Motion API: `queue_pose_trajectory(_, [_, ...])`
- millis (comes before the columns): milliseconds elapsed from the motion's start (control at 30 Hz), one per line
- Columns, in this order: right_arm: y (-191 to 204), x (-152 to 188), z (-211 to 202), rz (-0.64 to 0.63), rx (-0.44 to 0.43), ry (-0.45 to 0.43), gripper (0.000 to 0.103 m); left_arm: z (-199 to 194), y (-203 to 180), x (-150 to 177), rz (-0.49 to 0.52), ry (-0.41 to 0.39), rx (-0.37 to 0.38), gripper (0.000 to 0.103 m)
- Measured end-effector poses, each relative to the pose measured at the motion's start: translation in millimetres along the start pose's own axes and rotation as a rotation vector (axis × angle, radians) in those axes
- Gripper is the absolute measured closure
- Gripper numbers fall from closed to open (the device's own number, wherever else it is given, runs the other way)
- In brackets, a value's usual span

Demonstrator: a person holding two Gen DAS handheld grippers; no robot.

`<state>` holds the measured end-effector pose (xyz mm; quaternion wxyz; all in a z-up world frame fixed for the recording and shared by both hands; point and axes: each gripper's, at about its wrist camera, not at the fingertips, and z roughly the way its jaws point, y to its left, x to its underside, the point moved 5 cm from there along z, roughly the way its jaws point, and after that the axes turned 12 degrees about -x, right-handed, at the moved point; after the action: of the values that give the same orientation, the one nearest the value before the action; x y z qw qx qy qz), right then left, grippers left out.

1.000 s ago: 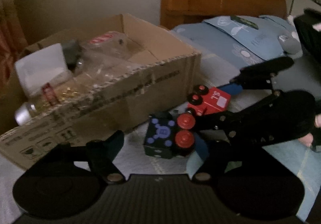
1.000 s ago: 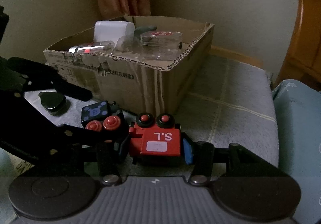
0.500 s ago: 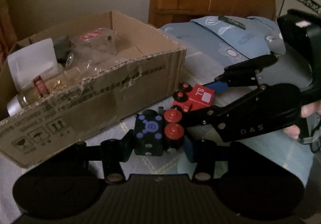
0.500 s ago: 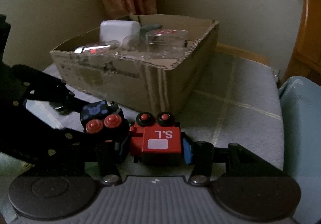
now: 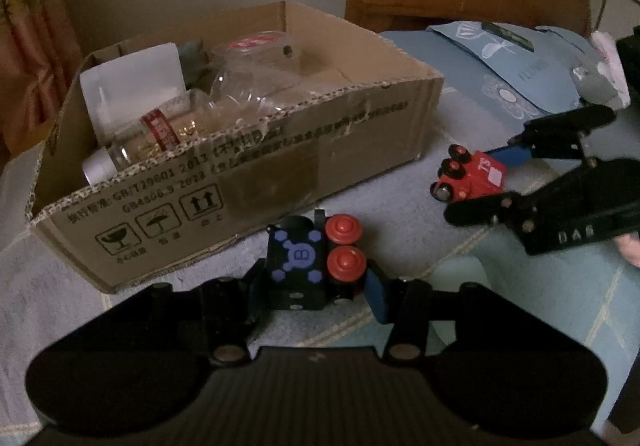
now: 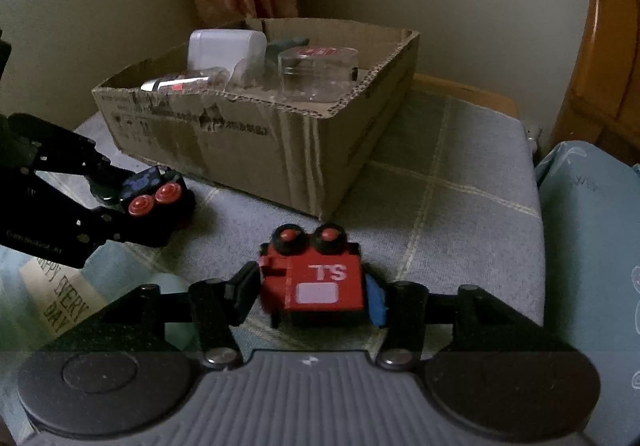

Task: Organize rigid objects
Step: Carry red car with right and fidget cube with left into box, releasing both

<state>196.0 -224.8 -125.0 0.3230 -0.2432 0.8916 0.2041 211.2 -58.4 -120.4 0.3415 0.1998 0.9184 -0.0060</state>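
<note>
Grey checked blanket [image 6: 460, 206] on a bed, dim room, open brown cardboard box [image 5: 280, 174] at the back, already crowded w/ glass jars and a white plastic tub.

Left gripper [image 5: 318, 286] is clamped on the black toy block with blue hex markings and red round knobs [image 5: 298, 258], low over the blanket just in front of the box wall. Right gripper [image 6: 310, 296] has the red wooden toy wagon with the white "TS" label [image 6: 320, 282] between its fingers, pads against both sides, but its jaws have just been opening a bit.

Risks as I judge them:
- Wagon grip looks marginal. It sits tilted in the left view, so it could twist or drop out.
- Left pad bears on the round knob side, so the block may pivot.
- Hard toys dropped onto the glass jars could knock or crack them. Free box space is mostly at the right end.

Vs 1 s ago: the toys were touching, now they're well apart. Left jaws were wide open beside the block, now shut on it.
</note>
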Motion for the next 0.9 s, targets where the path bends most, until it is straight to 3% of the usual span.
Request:
queue_pose_trajectory(433, [5.0,-4.8,2.7,-0.013,0.055,0.032,0.043,0.4,-3.6,-6.0,0.002,-0.017,-0.010,0.054])
queue_pose_trajectory(767, [23.6,-18.9,-29.0,-0.122,0.046,0.044,0.043,-28.0,0.4,-7.0,0.074,-0.012,0.004,0.054])
queue_pose_trajectory(900, [31.5,-38.5,-47.6,-0.149,0.030,-0.003,0.043,-42.5,3.2,-8.5,0.086,-0.010,0.012,0.054])
